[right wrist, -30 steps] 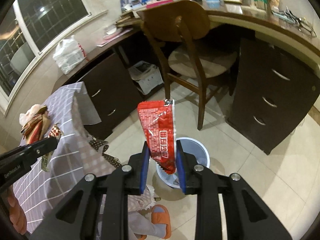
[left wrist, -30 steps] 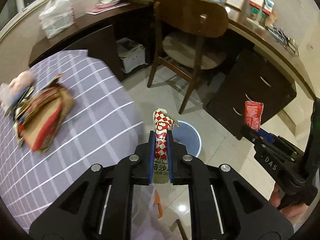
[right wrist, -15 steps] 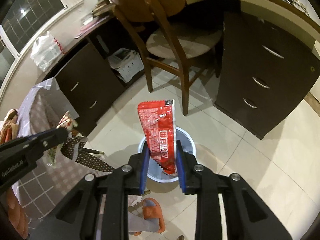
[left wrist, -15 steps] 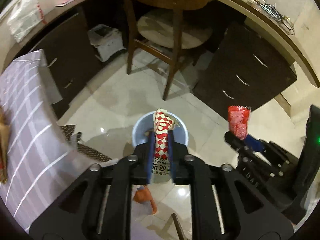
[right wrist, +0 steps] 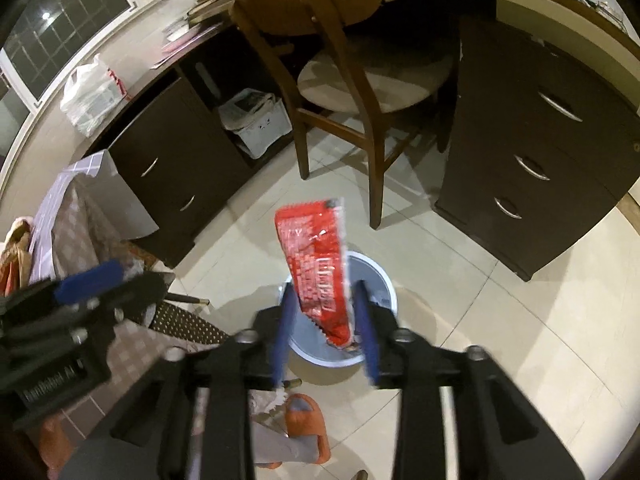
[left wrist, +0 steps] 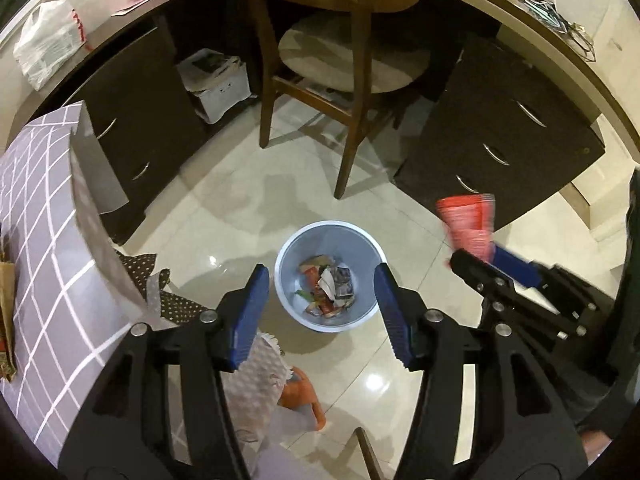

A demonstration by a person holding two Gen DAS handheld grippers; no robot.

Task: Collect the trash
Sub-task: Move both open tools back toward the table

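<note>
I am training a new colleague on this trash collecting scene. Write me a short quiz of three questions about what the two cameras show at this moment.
1. True or false: the left gripper is shut.
2. Which colour is the wrapper between the fingers of the right gripper? A) green B) red C) blue
3. Fill the gap: the trash bin stands on the floor in front of the wooden ____.

Key
1. False. Its jaws stand wide apart above the bin, with nothing between them.
2. B.
3. chair.
</note>
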